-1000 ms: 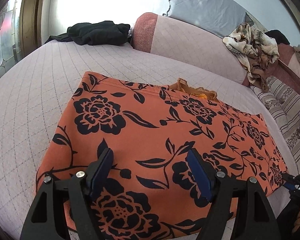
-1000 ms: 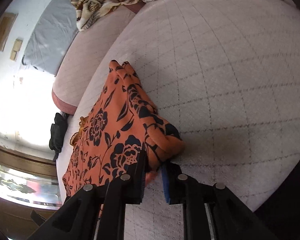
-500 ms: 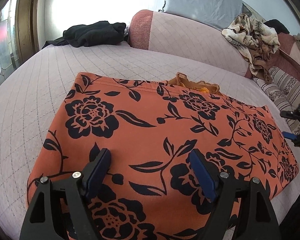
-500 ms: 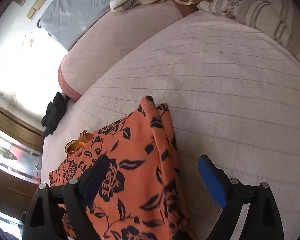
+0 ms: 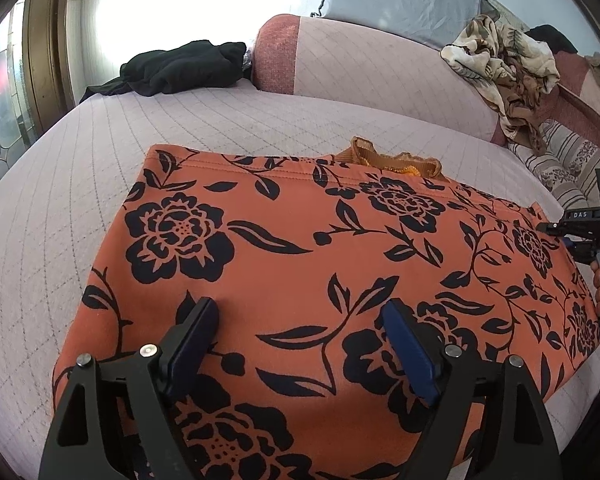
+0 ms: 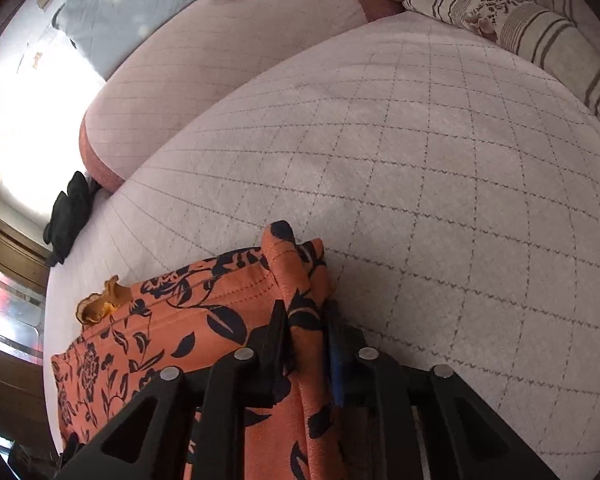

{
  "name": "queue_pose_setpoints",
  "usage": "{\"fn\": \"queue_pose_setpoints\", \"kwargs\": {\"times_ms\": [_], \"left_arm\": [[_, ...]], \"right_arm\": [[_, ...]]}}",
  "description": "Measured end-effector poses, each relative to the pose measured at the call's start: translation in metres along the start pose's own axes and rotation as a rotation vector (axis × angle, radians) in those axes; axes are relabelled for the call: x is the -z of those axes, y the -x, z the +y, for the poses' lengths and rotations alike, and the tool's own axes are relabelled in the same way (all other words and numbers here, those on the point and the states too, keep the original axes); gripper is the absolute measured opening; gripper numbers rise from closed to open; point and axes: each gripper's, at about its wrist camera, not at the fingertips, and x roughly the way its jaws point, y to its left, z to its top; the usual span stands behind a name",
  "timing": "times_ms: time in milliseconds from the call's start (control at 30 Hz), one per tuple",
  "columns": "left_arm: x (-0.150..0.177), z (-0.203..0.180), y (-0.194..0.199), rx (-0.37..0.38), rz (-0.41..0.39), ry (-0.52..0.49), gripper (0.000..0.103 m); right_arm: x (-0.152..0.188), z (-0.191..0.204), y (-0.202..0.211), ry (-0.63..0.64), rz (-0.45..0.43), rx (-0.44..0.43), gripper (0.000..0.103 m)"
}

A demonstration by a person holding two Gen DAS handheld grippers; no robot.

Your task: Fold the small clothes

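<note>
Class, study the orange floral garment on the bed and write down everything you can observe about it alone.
The orange garment with black flower and leaf print looks like soft, stitched knit fabric. It lies folded and mostly flat on the pale quilted bed cover, a frilly orange trim peeking out at its far edge. The right gripper has just closed on its bunched right edge, fabric pinched between the fingers. The left gripper hovers open over the near part, not gripping it.

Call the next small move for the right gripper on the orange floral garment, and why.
Probably lift that edge and carry it across toward the far side. The right gripper has just been closing and now pinches a bunched side edge of the orange floral garment, which lies flat on the bed; the left gripper is open above its near edge.
</note>
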Motion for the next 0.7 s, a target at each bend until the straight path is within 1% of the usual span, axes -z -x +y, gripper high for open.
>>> {"fn": "queue_pose_setpoints", "kwargs": {"times_ms": [33,67,100,167,233,267,333,400,433,467,500,533,567,600,633,667,700], "left_arm": [[0.0,0.0,0.0,-0.001,0.002,0.0,0.085],[0.0,0.0,0.001,0.001,0.005,0.003,0.085],[0.0,0.001,0.002,0.003,0.007,0.007,0.085],[0.001,0.002,0.003,0.007,0.01,0.01,0.085],[0.002,0.002,0.003,0.006,0.011,0.009,0.085],[0.002,0.001,0.003,0.004,0.011,0.007,0.085],[0.003,0.001,0.004,0.001,0.011,0.003,0.085],[0.004,0.001,0.005,0.0,0.01,0.0,0.085],[0.004,0.001,0.005,0.0,0.01,-0.001,0.085],[0.004,0.001,0.006,-0.001,0.011,-0.001,0.085],[0.004,0.001,0.006,0.001,0.011,-0.001,0.085],[0.003,0.002,0.006,0.004,0.012,0.0,0.085],[0.004,0.002,0.006,0.005,0.013,-0.001,0.085],[0.004,0.003,0.007,0.005,0.011,-0.001,0.085],[0.004,0.003,0.006,0.006,0.01,0.0,0.085],[0.004,0.003,0.006,0.003,0.013,-0.001,0.086],[0.004,0.002,0.005,0.0,0.014,-0.001,0.087]], "right_arm": [[0.001,-0.002,0.006,-0.007,-0.007,0.03,0.052],[0.0,-0.005,0.011,-0.025,-0.019,0.058,0.061],[0.0,-0.009,0.019,-0.045,-0.039,0.089,0.065],[0.001,-0.006,0.037,-0.041,-0.082,0.111,0.065],[0.007,0.008,0.059,0.016,-0.122,0.097,0.065],[0.011,0.018,0.069,0.047,-0.137,0.065,0.065],[0.019,0.039,0.08,0.097,-0.133,-0.028,0.065],[0.03,0.059,0.078,0.144,-0.092,-0.126,0.071],[0.034,0.061,0.071,0.15,-0.059,-0.171,0.073],[0.037,0.058,0.06,0.142,-0.013,-0.201,0.074],[0.038,0.049,0.044,0.118,0.033,-0.183,0.074],[0.036,0.032,0.028,0.063,0.064,-0.12,0.071],[0.035,0.012,0.024,-0.035,0.064,-0.104,0.064],[0.033,-0.001,0.029,-0.14,0.034,-0.148,0.06],[0.032,-0.003,0.038,-0.179,0.006,-0.181,0.063],[0.03,0.004,0.046,-0.148,-0.011,-0.192,0.067],[0.027,0.016,0.051,-0.086,-0.011,-0.202,0.072]]}}
